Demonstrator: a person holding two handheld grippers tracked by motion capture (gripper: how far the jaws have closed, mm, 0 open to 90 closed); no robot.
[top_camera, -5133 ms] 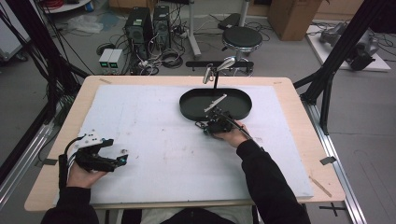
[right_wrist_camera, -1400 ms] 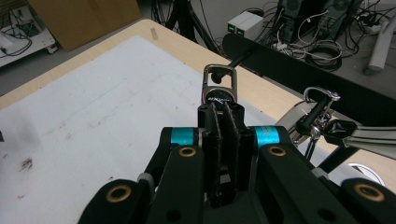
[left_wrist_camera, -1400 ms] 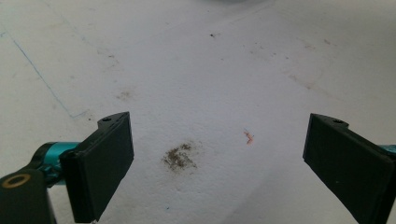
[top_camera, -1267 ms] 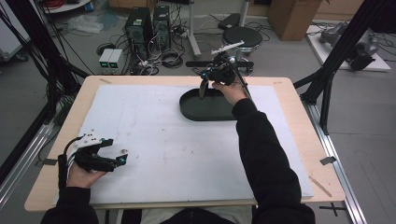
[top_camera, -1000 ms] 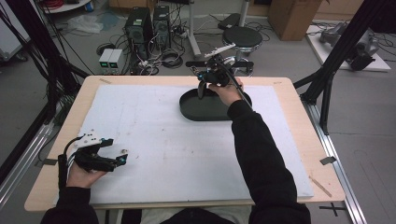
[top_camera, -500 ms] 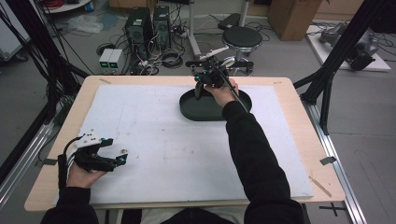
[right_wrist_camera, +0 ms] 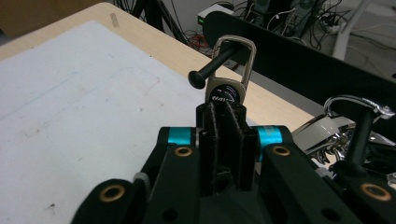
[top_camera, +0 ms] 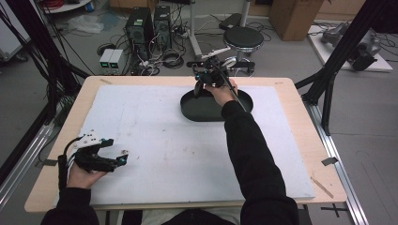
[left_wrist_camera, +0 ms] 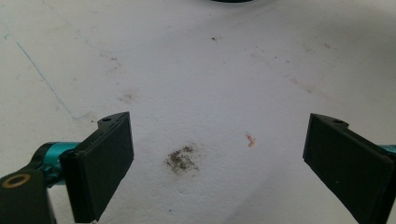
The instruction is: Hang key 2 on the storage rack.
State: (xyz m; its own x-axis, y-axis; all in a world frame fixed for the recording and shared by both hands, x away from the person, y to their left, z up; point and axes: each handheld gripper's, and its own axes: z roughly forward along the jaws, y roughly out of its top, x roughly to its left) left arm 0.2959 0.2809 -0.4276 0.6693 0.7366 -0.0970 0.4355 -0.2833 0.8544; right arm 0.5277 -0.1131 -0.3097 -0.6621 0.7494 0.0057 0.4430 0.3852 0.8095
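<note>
High view: right tongs (top_camera: 210, 77) carried up from the black oval tray (top_camera: 197, 110) to the far edge of the counter (top_camera: 300, 126), now at the black rack (top_camera: 220, 65) standing there. Left tongs (top_camera: 101, 157) unmoved, resting near the front-left corner on the white mat (top_camera: 155, 140).

Left gripper view: jaws spread wide, nothing between them. Bare stained mat below, dark smudge (left_wrist_camera: 182, 158) roughly midway.

Right gripper view: jaws pressed together on the base of a metal carabiner clip (right_wrist_camera: 229, 79). Clip's loop already threaded over a black knob-ended peg (right_wrist_camera: 212, 63) of the rack. A second peg (right_wrist_camera: 359, 135) to the side carrying shiny metal pieces (right_wrist_camera: 327, 135), hard to make out.

Judged step: hanging the clip on the peg, nearly done. Next move likely needs sliding the loop further past the knob, then parting the jaws and drawing straight back without dragging the clip off. Tray contents not readable from here.
</note>
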